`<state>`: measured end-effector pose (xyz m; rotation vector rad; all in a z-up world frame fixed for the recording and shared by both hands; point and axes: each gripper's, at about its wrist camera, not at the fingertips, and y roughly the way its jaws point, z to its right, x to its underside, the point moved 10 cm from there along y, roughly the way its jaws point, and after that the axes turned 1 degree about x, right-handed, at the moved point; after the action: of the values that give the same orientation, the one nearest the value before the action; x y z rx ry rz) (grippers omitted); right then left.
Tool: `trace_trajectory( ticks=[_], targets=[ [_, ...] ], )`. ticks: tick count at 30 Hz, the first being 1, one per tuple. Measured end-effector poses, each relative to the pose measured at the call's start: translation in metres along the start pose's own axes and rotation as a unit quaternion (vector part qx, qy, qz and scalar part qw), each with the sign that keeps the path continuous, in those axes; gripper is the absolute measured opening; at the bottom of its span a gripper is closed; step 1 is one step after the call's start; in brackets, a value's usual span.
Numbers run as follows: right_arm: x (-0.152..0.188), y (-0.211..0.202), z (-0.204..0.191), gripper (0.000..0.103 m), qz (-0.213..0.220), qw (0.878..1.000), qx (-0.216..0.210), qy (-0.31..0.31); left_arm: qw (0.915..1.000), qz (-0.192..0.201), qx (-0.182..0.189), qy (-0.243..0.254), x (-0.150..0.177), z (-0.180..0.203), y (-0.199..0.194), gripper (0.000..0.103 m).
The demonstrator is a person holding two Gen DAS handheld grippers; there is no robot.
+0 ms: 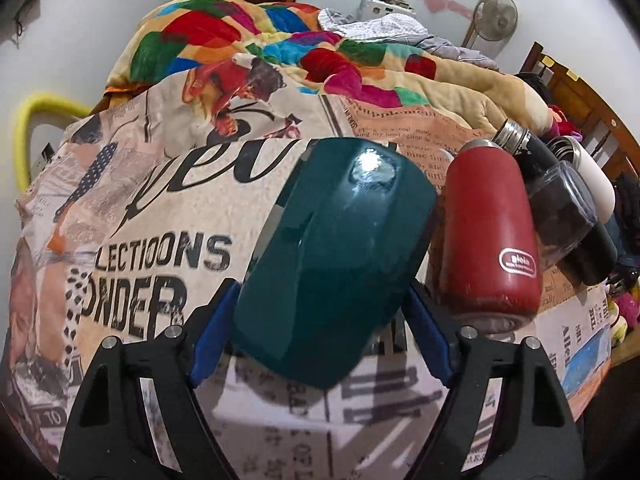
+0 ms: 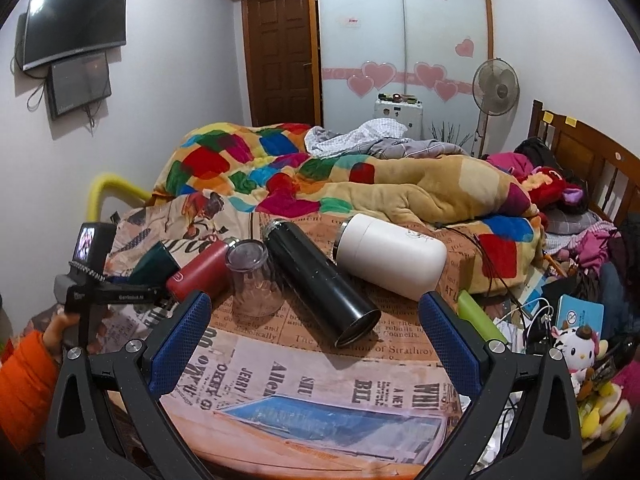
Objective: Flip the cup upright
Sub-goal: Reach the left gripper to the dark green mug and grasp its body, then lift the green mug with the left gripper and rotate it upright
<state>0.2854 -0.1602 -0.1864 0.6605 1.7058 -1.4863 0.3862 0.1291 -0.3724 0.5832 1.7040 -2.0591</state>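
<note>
Left gripper (image 1: 320, 320): blue pads either side of the teal cup (image 1: 332, 256), pressed to its flanks near the lower end, clamped on it. Cup points away from the camera, tilted up and to the right, closed base with a glare spot at the far end; open rim is at the near end, out of sight from this angle. It sits over the newspaper-print tablecloth (image 1: 160, 240); can't tell if the lower edge touches the cloth. Just right of the cup, red bottle (image 1: 492, 240) lying on its side, touching or nearly touching the right pad. Beyond it, clear glass (image 1: 568, 208), black flask (image 1: 532, 152) and white tumbler (image 1: 596, 184) bunched together. Right gripper (image 2: 316, 340): jaws wide apart, holding nothing, hovering over the cloth with the black flask's open mouth between the pads further out. From that view the cup is far left, behind the red bottle, well away from the right gripper.
</note>
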Motion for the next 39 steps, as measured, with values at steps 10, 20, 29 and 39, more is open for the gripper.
trace_trajectory(
  ticks=[10, 20, 29, 39],
  targets=[
    [0.009, 0.007, -0.003, 0.103, -0.017, 1.0, -0.002, -0.007, 0.9992, 0.019, -0.034, 0.0, -0.004, -0.004, 0.0, 0.067],
    [0.009, -0.006, -0.01, 0.103, -0.012, 1.0, -0.007, -0.012, 0.9975, 0.046, -0.053, 0.009, 0.006, 0.007, -0.054, 0.059],
    [0.009, -0.024, -0.017, 0.103, 0.003, 1.0, -0.01, -0.021, 0.9983, 0.035, -0.042, 0.023, 0.016, 0.022, -0.077, 0.025],
    [0.008, -0.023, -0.011, 0.103, 0.005, 1.0, -0.01, -0.018, 0.9967, 0.039, -0.063, 0.032, 0.012, 0.022, -0.076, 0.065]
  ],
)
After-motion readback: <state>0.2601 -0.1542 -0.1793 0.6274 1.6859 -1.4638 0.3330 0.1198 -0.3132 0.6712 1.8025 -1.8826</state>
